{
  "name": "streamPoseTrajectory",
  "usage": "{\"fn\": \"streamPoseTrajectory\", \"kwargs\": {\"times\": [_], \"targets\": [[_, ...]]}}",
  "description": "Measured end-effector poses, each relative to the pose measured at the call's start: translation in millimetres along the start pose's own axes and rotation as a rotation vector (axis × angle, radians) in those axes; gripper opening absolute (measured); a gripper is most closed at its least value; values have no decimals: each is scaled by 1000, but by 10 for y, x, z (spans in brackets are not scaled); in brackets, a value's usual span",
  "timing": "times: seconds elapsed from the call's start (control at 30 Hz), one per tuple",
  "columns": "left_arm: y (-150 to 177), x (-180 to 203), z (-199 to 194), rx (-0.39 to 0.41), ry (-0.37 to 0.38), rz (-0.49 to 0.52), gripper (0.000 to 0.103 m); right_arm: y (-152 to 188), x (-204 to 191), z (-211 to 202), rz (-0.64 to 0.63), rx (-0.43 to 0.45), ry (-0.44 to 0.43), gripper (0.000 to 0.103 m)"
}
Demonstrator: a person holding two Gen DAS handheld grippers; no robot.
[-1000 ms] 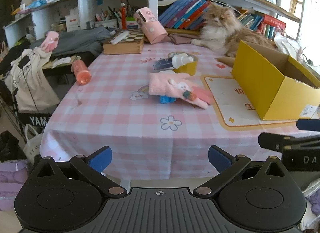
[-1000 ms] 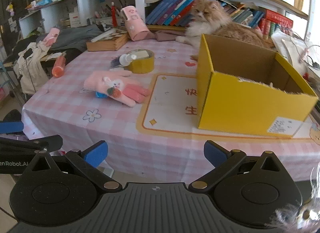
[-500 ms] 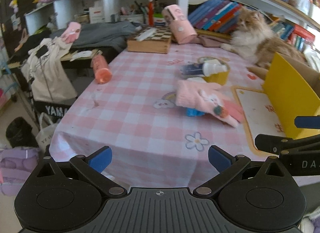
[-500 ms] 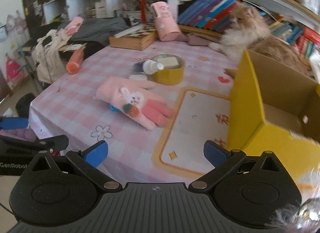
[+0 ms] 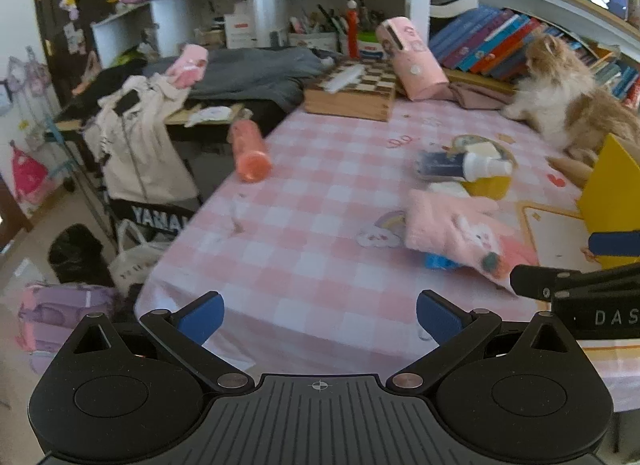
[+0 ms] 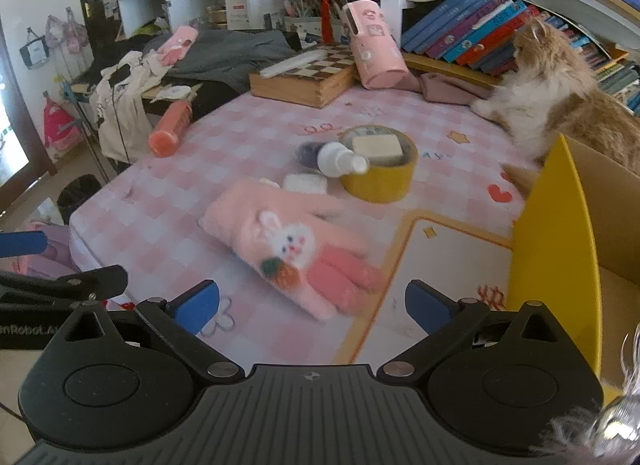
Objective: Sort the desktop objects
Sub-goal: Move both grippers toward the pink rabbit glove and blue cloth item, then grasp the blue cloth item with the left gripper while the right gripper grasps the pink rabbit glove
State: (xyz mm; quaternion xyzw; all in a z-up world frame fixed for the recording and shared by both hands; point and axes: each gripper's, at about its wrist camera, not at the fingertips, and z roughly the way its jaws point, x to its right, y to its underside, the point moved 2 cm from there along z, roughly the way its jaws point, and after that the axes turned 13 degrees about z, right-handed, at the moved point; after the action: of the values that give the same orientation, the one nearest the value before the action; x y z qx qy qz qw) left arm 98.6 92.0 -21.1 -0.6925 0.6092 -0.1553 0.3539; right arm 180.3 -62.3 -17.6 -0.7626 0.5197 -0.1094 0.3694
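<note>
One glove (image 6: 296, 249), one tape roll (image 6: 380, 181), one box (image 6: 560, 233), one cat (image 6: 560, 105).

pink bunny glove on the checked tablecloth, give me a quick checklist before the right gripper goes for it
1. Right gripper open and empty: ok.
2. Fluffy pink bunny glove lying in front of the gripper, uncovered: ok.
3. Open yellow cardboard box close by on the right: ok.
4. Left gripper open, clear of the glove: ok.
5. Blue item poking out from under the glove, could get dragged along: cannot tell.
6. Long-haired orange cat right behind the box: not ok, watch it.
</note>
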Motion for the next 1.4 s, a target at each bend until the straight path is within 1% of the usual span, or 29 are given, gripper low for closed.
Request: {"fn": "streamPoseTrajectory", "kwargs": {"times": [0.17, 0.3, 0.43, 0.47, 0.5, 0.53, 0.57, 0.63, 0.67, 0.73, 0.77, 0.83, 0.93, 1.03, 1.13, 1.2, 1.23, 1.3, 1.4], "targets": [[-31, -42, -38, -3, -45, 0, 103, -98, -94, 115, -35, 4, -46, 101], [-45, -57, -65, -6, -78, -1, 103, -179, -141, 291, -49, 12, -60, 101], [-55, -75, -68, -17, -107, -10, 103, -177, -218, 601, -107, -46, -57, 100], [-61, -79, -70, -17, -115, -9, 103, -161, -236, 649, -125, -58, -63, 97], [-70, -81, -68, -19, -123, -9, 103, -145, -259, 696, -147, -68, -78, 92], [-77, -83, -62, -22, -126, -13, 103, -135, -274, 724, -165, -77, -88, 78], [-84, -86, -52, -25, -126, -16, 103, -125, -288, 750, -183, -86, -89, 57], [-102, -76, -17, -33, -124, -13, 103, -124, -276, 762, -190, -97, -92, 30], [-112, -65, -1, -36, -123, -10, 103, -140, -252, 746, -174, -103, -110, 24], [-141, -34, 30, -39, -113, 4, 103, -212, -174, 693, -105, -105, -161, 16], [-159, -13, 48, -40, -106, 12, 103, -251, -141, 657, -76, -101, -173, 12], [-201, 43, 101, -40, -80, 34, 103, -338, -82, 544, -57, -57, -185, 9], [-275, 140, 197, -30, -16, 65, 103, -463, -6, 360, -55, 7, -186, 8], [-354, 270, 344, -31, 64, 88, 102, -588, 88, 244, -35, 35, -172, 7], [-413, 416, 479, -32, 132, 107, 93, -667, 179, 246, 26, 9, -159, 7], [-457, 520, 573, -33, 167, 122, 83, -665, 211, 258, 16, 7, -131, 7], [-485, 567, 621, -32, 179, 132, 81, -654, 239, 267, 16, 2, -123, 7], [-525, 642, 697, -29, 197, 149, 73, -645, 303, 280, 21, -8, -101, 7], [-581, 735, 831, -34, 218, 170, 67, -652, 394, 288, 26, -6, -78, 7]]}}
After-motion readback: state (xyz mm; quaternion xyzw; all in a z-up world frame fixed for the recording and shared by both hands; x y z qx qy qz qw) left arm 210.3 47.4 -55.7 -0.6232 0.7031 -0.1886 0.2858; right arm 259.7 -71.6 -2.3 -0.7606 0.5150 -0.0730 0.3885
